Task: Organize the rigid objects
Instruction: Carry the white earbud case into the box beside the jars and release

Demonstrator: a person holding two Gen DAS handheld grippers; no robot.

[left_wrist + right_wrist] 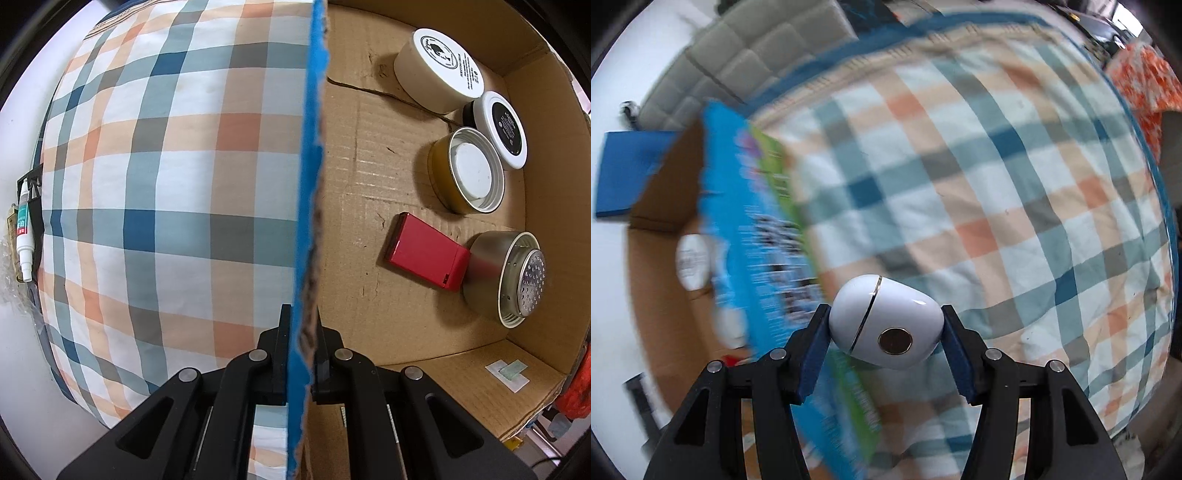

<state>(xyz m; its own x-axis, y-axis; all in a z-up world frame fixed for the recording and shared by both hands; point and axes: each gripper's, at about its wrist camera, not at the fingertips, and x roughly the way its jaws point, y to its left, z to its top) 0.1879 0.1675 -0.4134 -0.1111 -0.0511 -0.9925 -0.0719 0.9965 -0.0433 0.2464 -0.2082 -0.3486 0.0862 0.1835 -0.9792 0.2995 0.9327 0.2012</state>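
Bedspread: a checked cotton cover in white, teal, grey and orange point(155, 192) spreads under everything and fills most of both views.
Box: an open brown corrugated cardboard box with a blue printed outside point(369, 177) sits on the cover; from the left wrist view its wall runs up the middle as a thin blue edge.
Left gripper: the black two-finger left gripper point(300, 350) points down and is clenched on the top edge of that box wall, one finger outside, one inside.
Right gripper: the black right gripper with blue pads point(884, 325) grasps a glossy white egg-shaped plastic case with a thin metal seam and a round bronze button point(884, 325); a pad presses each end. The case hangs above the cover, just beside the box's outer wall, not inside it.
Cream tub: a round cream plastic tub with a white printed lid point(437, 70) lies on its side at the far end of the box floor.
Steel can: a silvery metal can with a perforated end point(506, 277) lies on its side in the near corner.
Amber jar: a yellow-brown jar with a white inner disc point(467, 175) lies between tub and can.
Black-and-white jar: a small jar with a white-rimmed black label point(498, 129) touches the amber jar.
Red case: a flat red rectangular box point(424, 254) lies against the steel can.
Tube: a white tube with a green label point(24, 232) lies off the cover's left edge.
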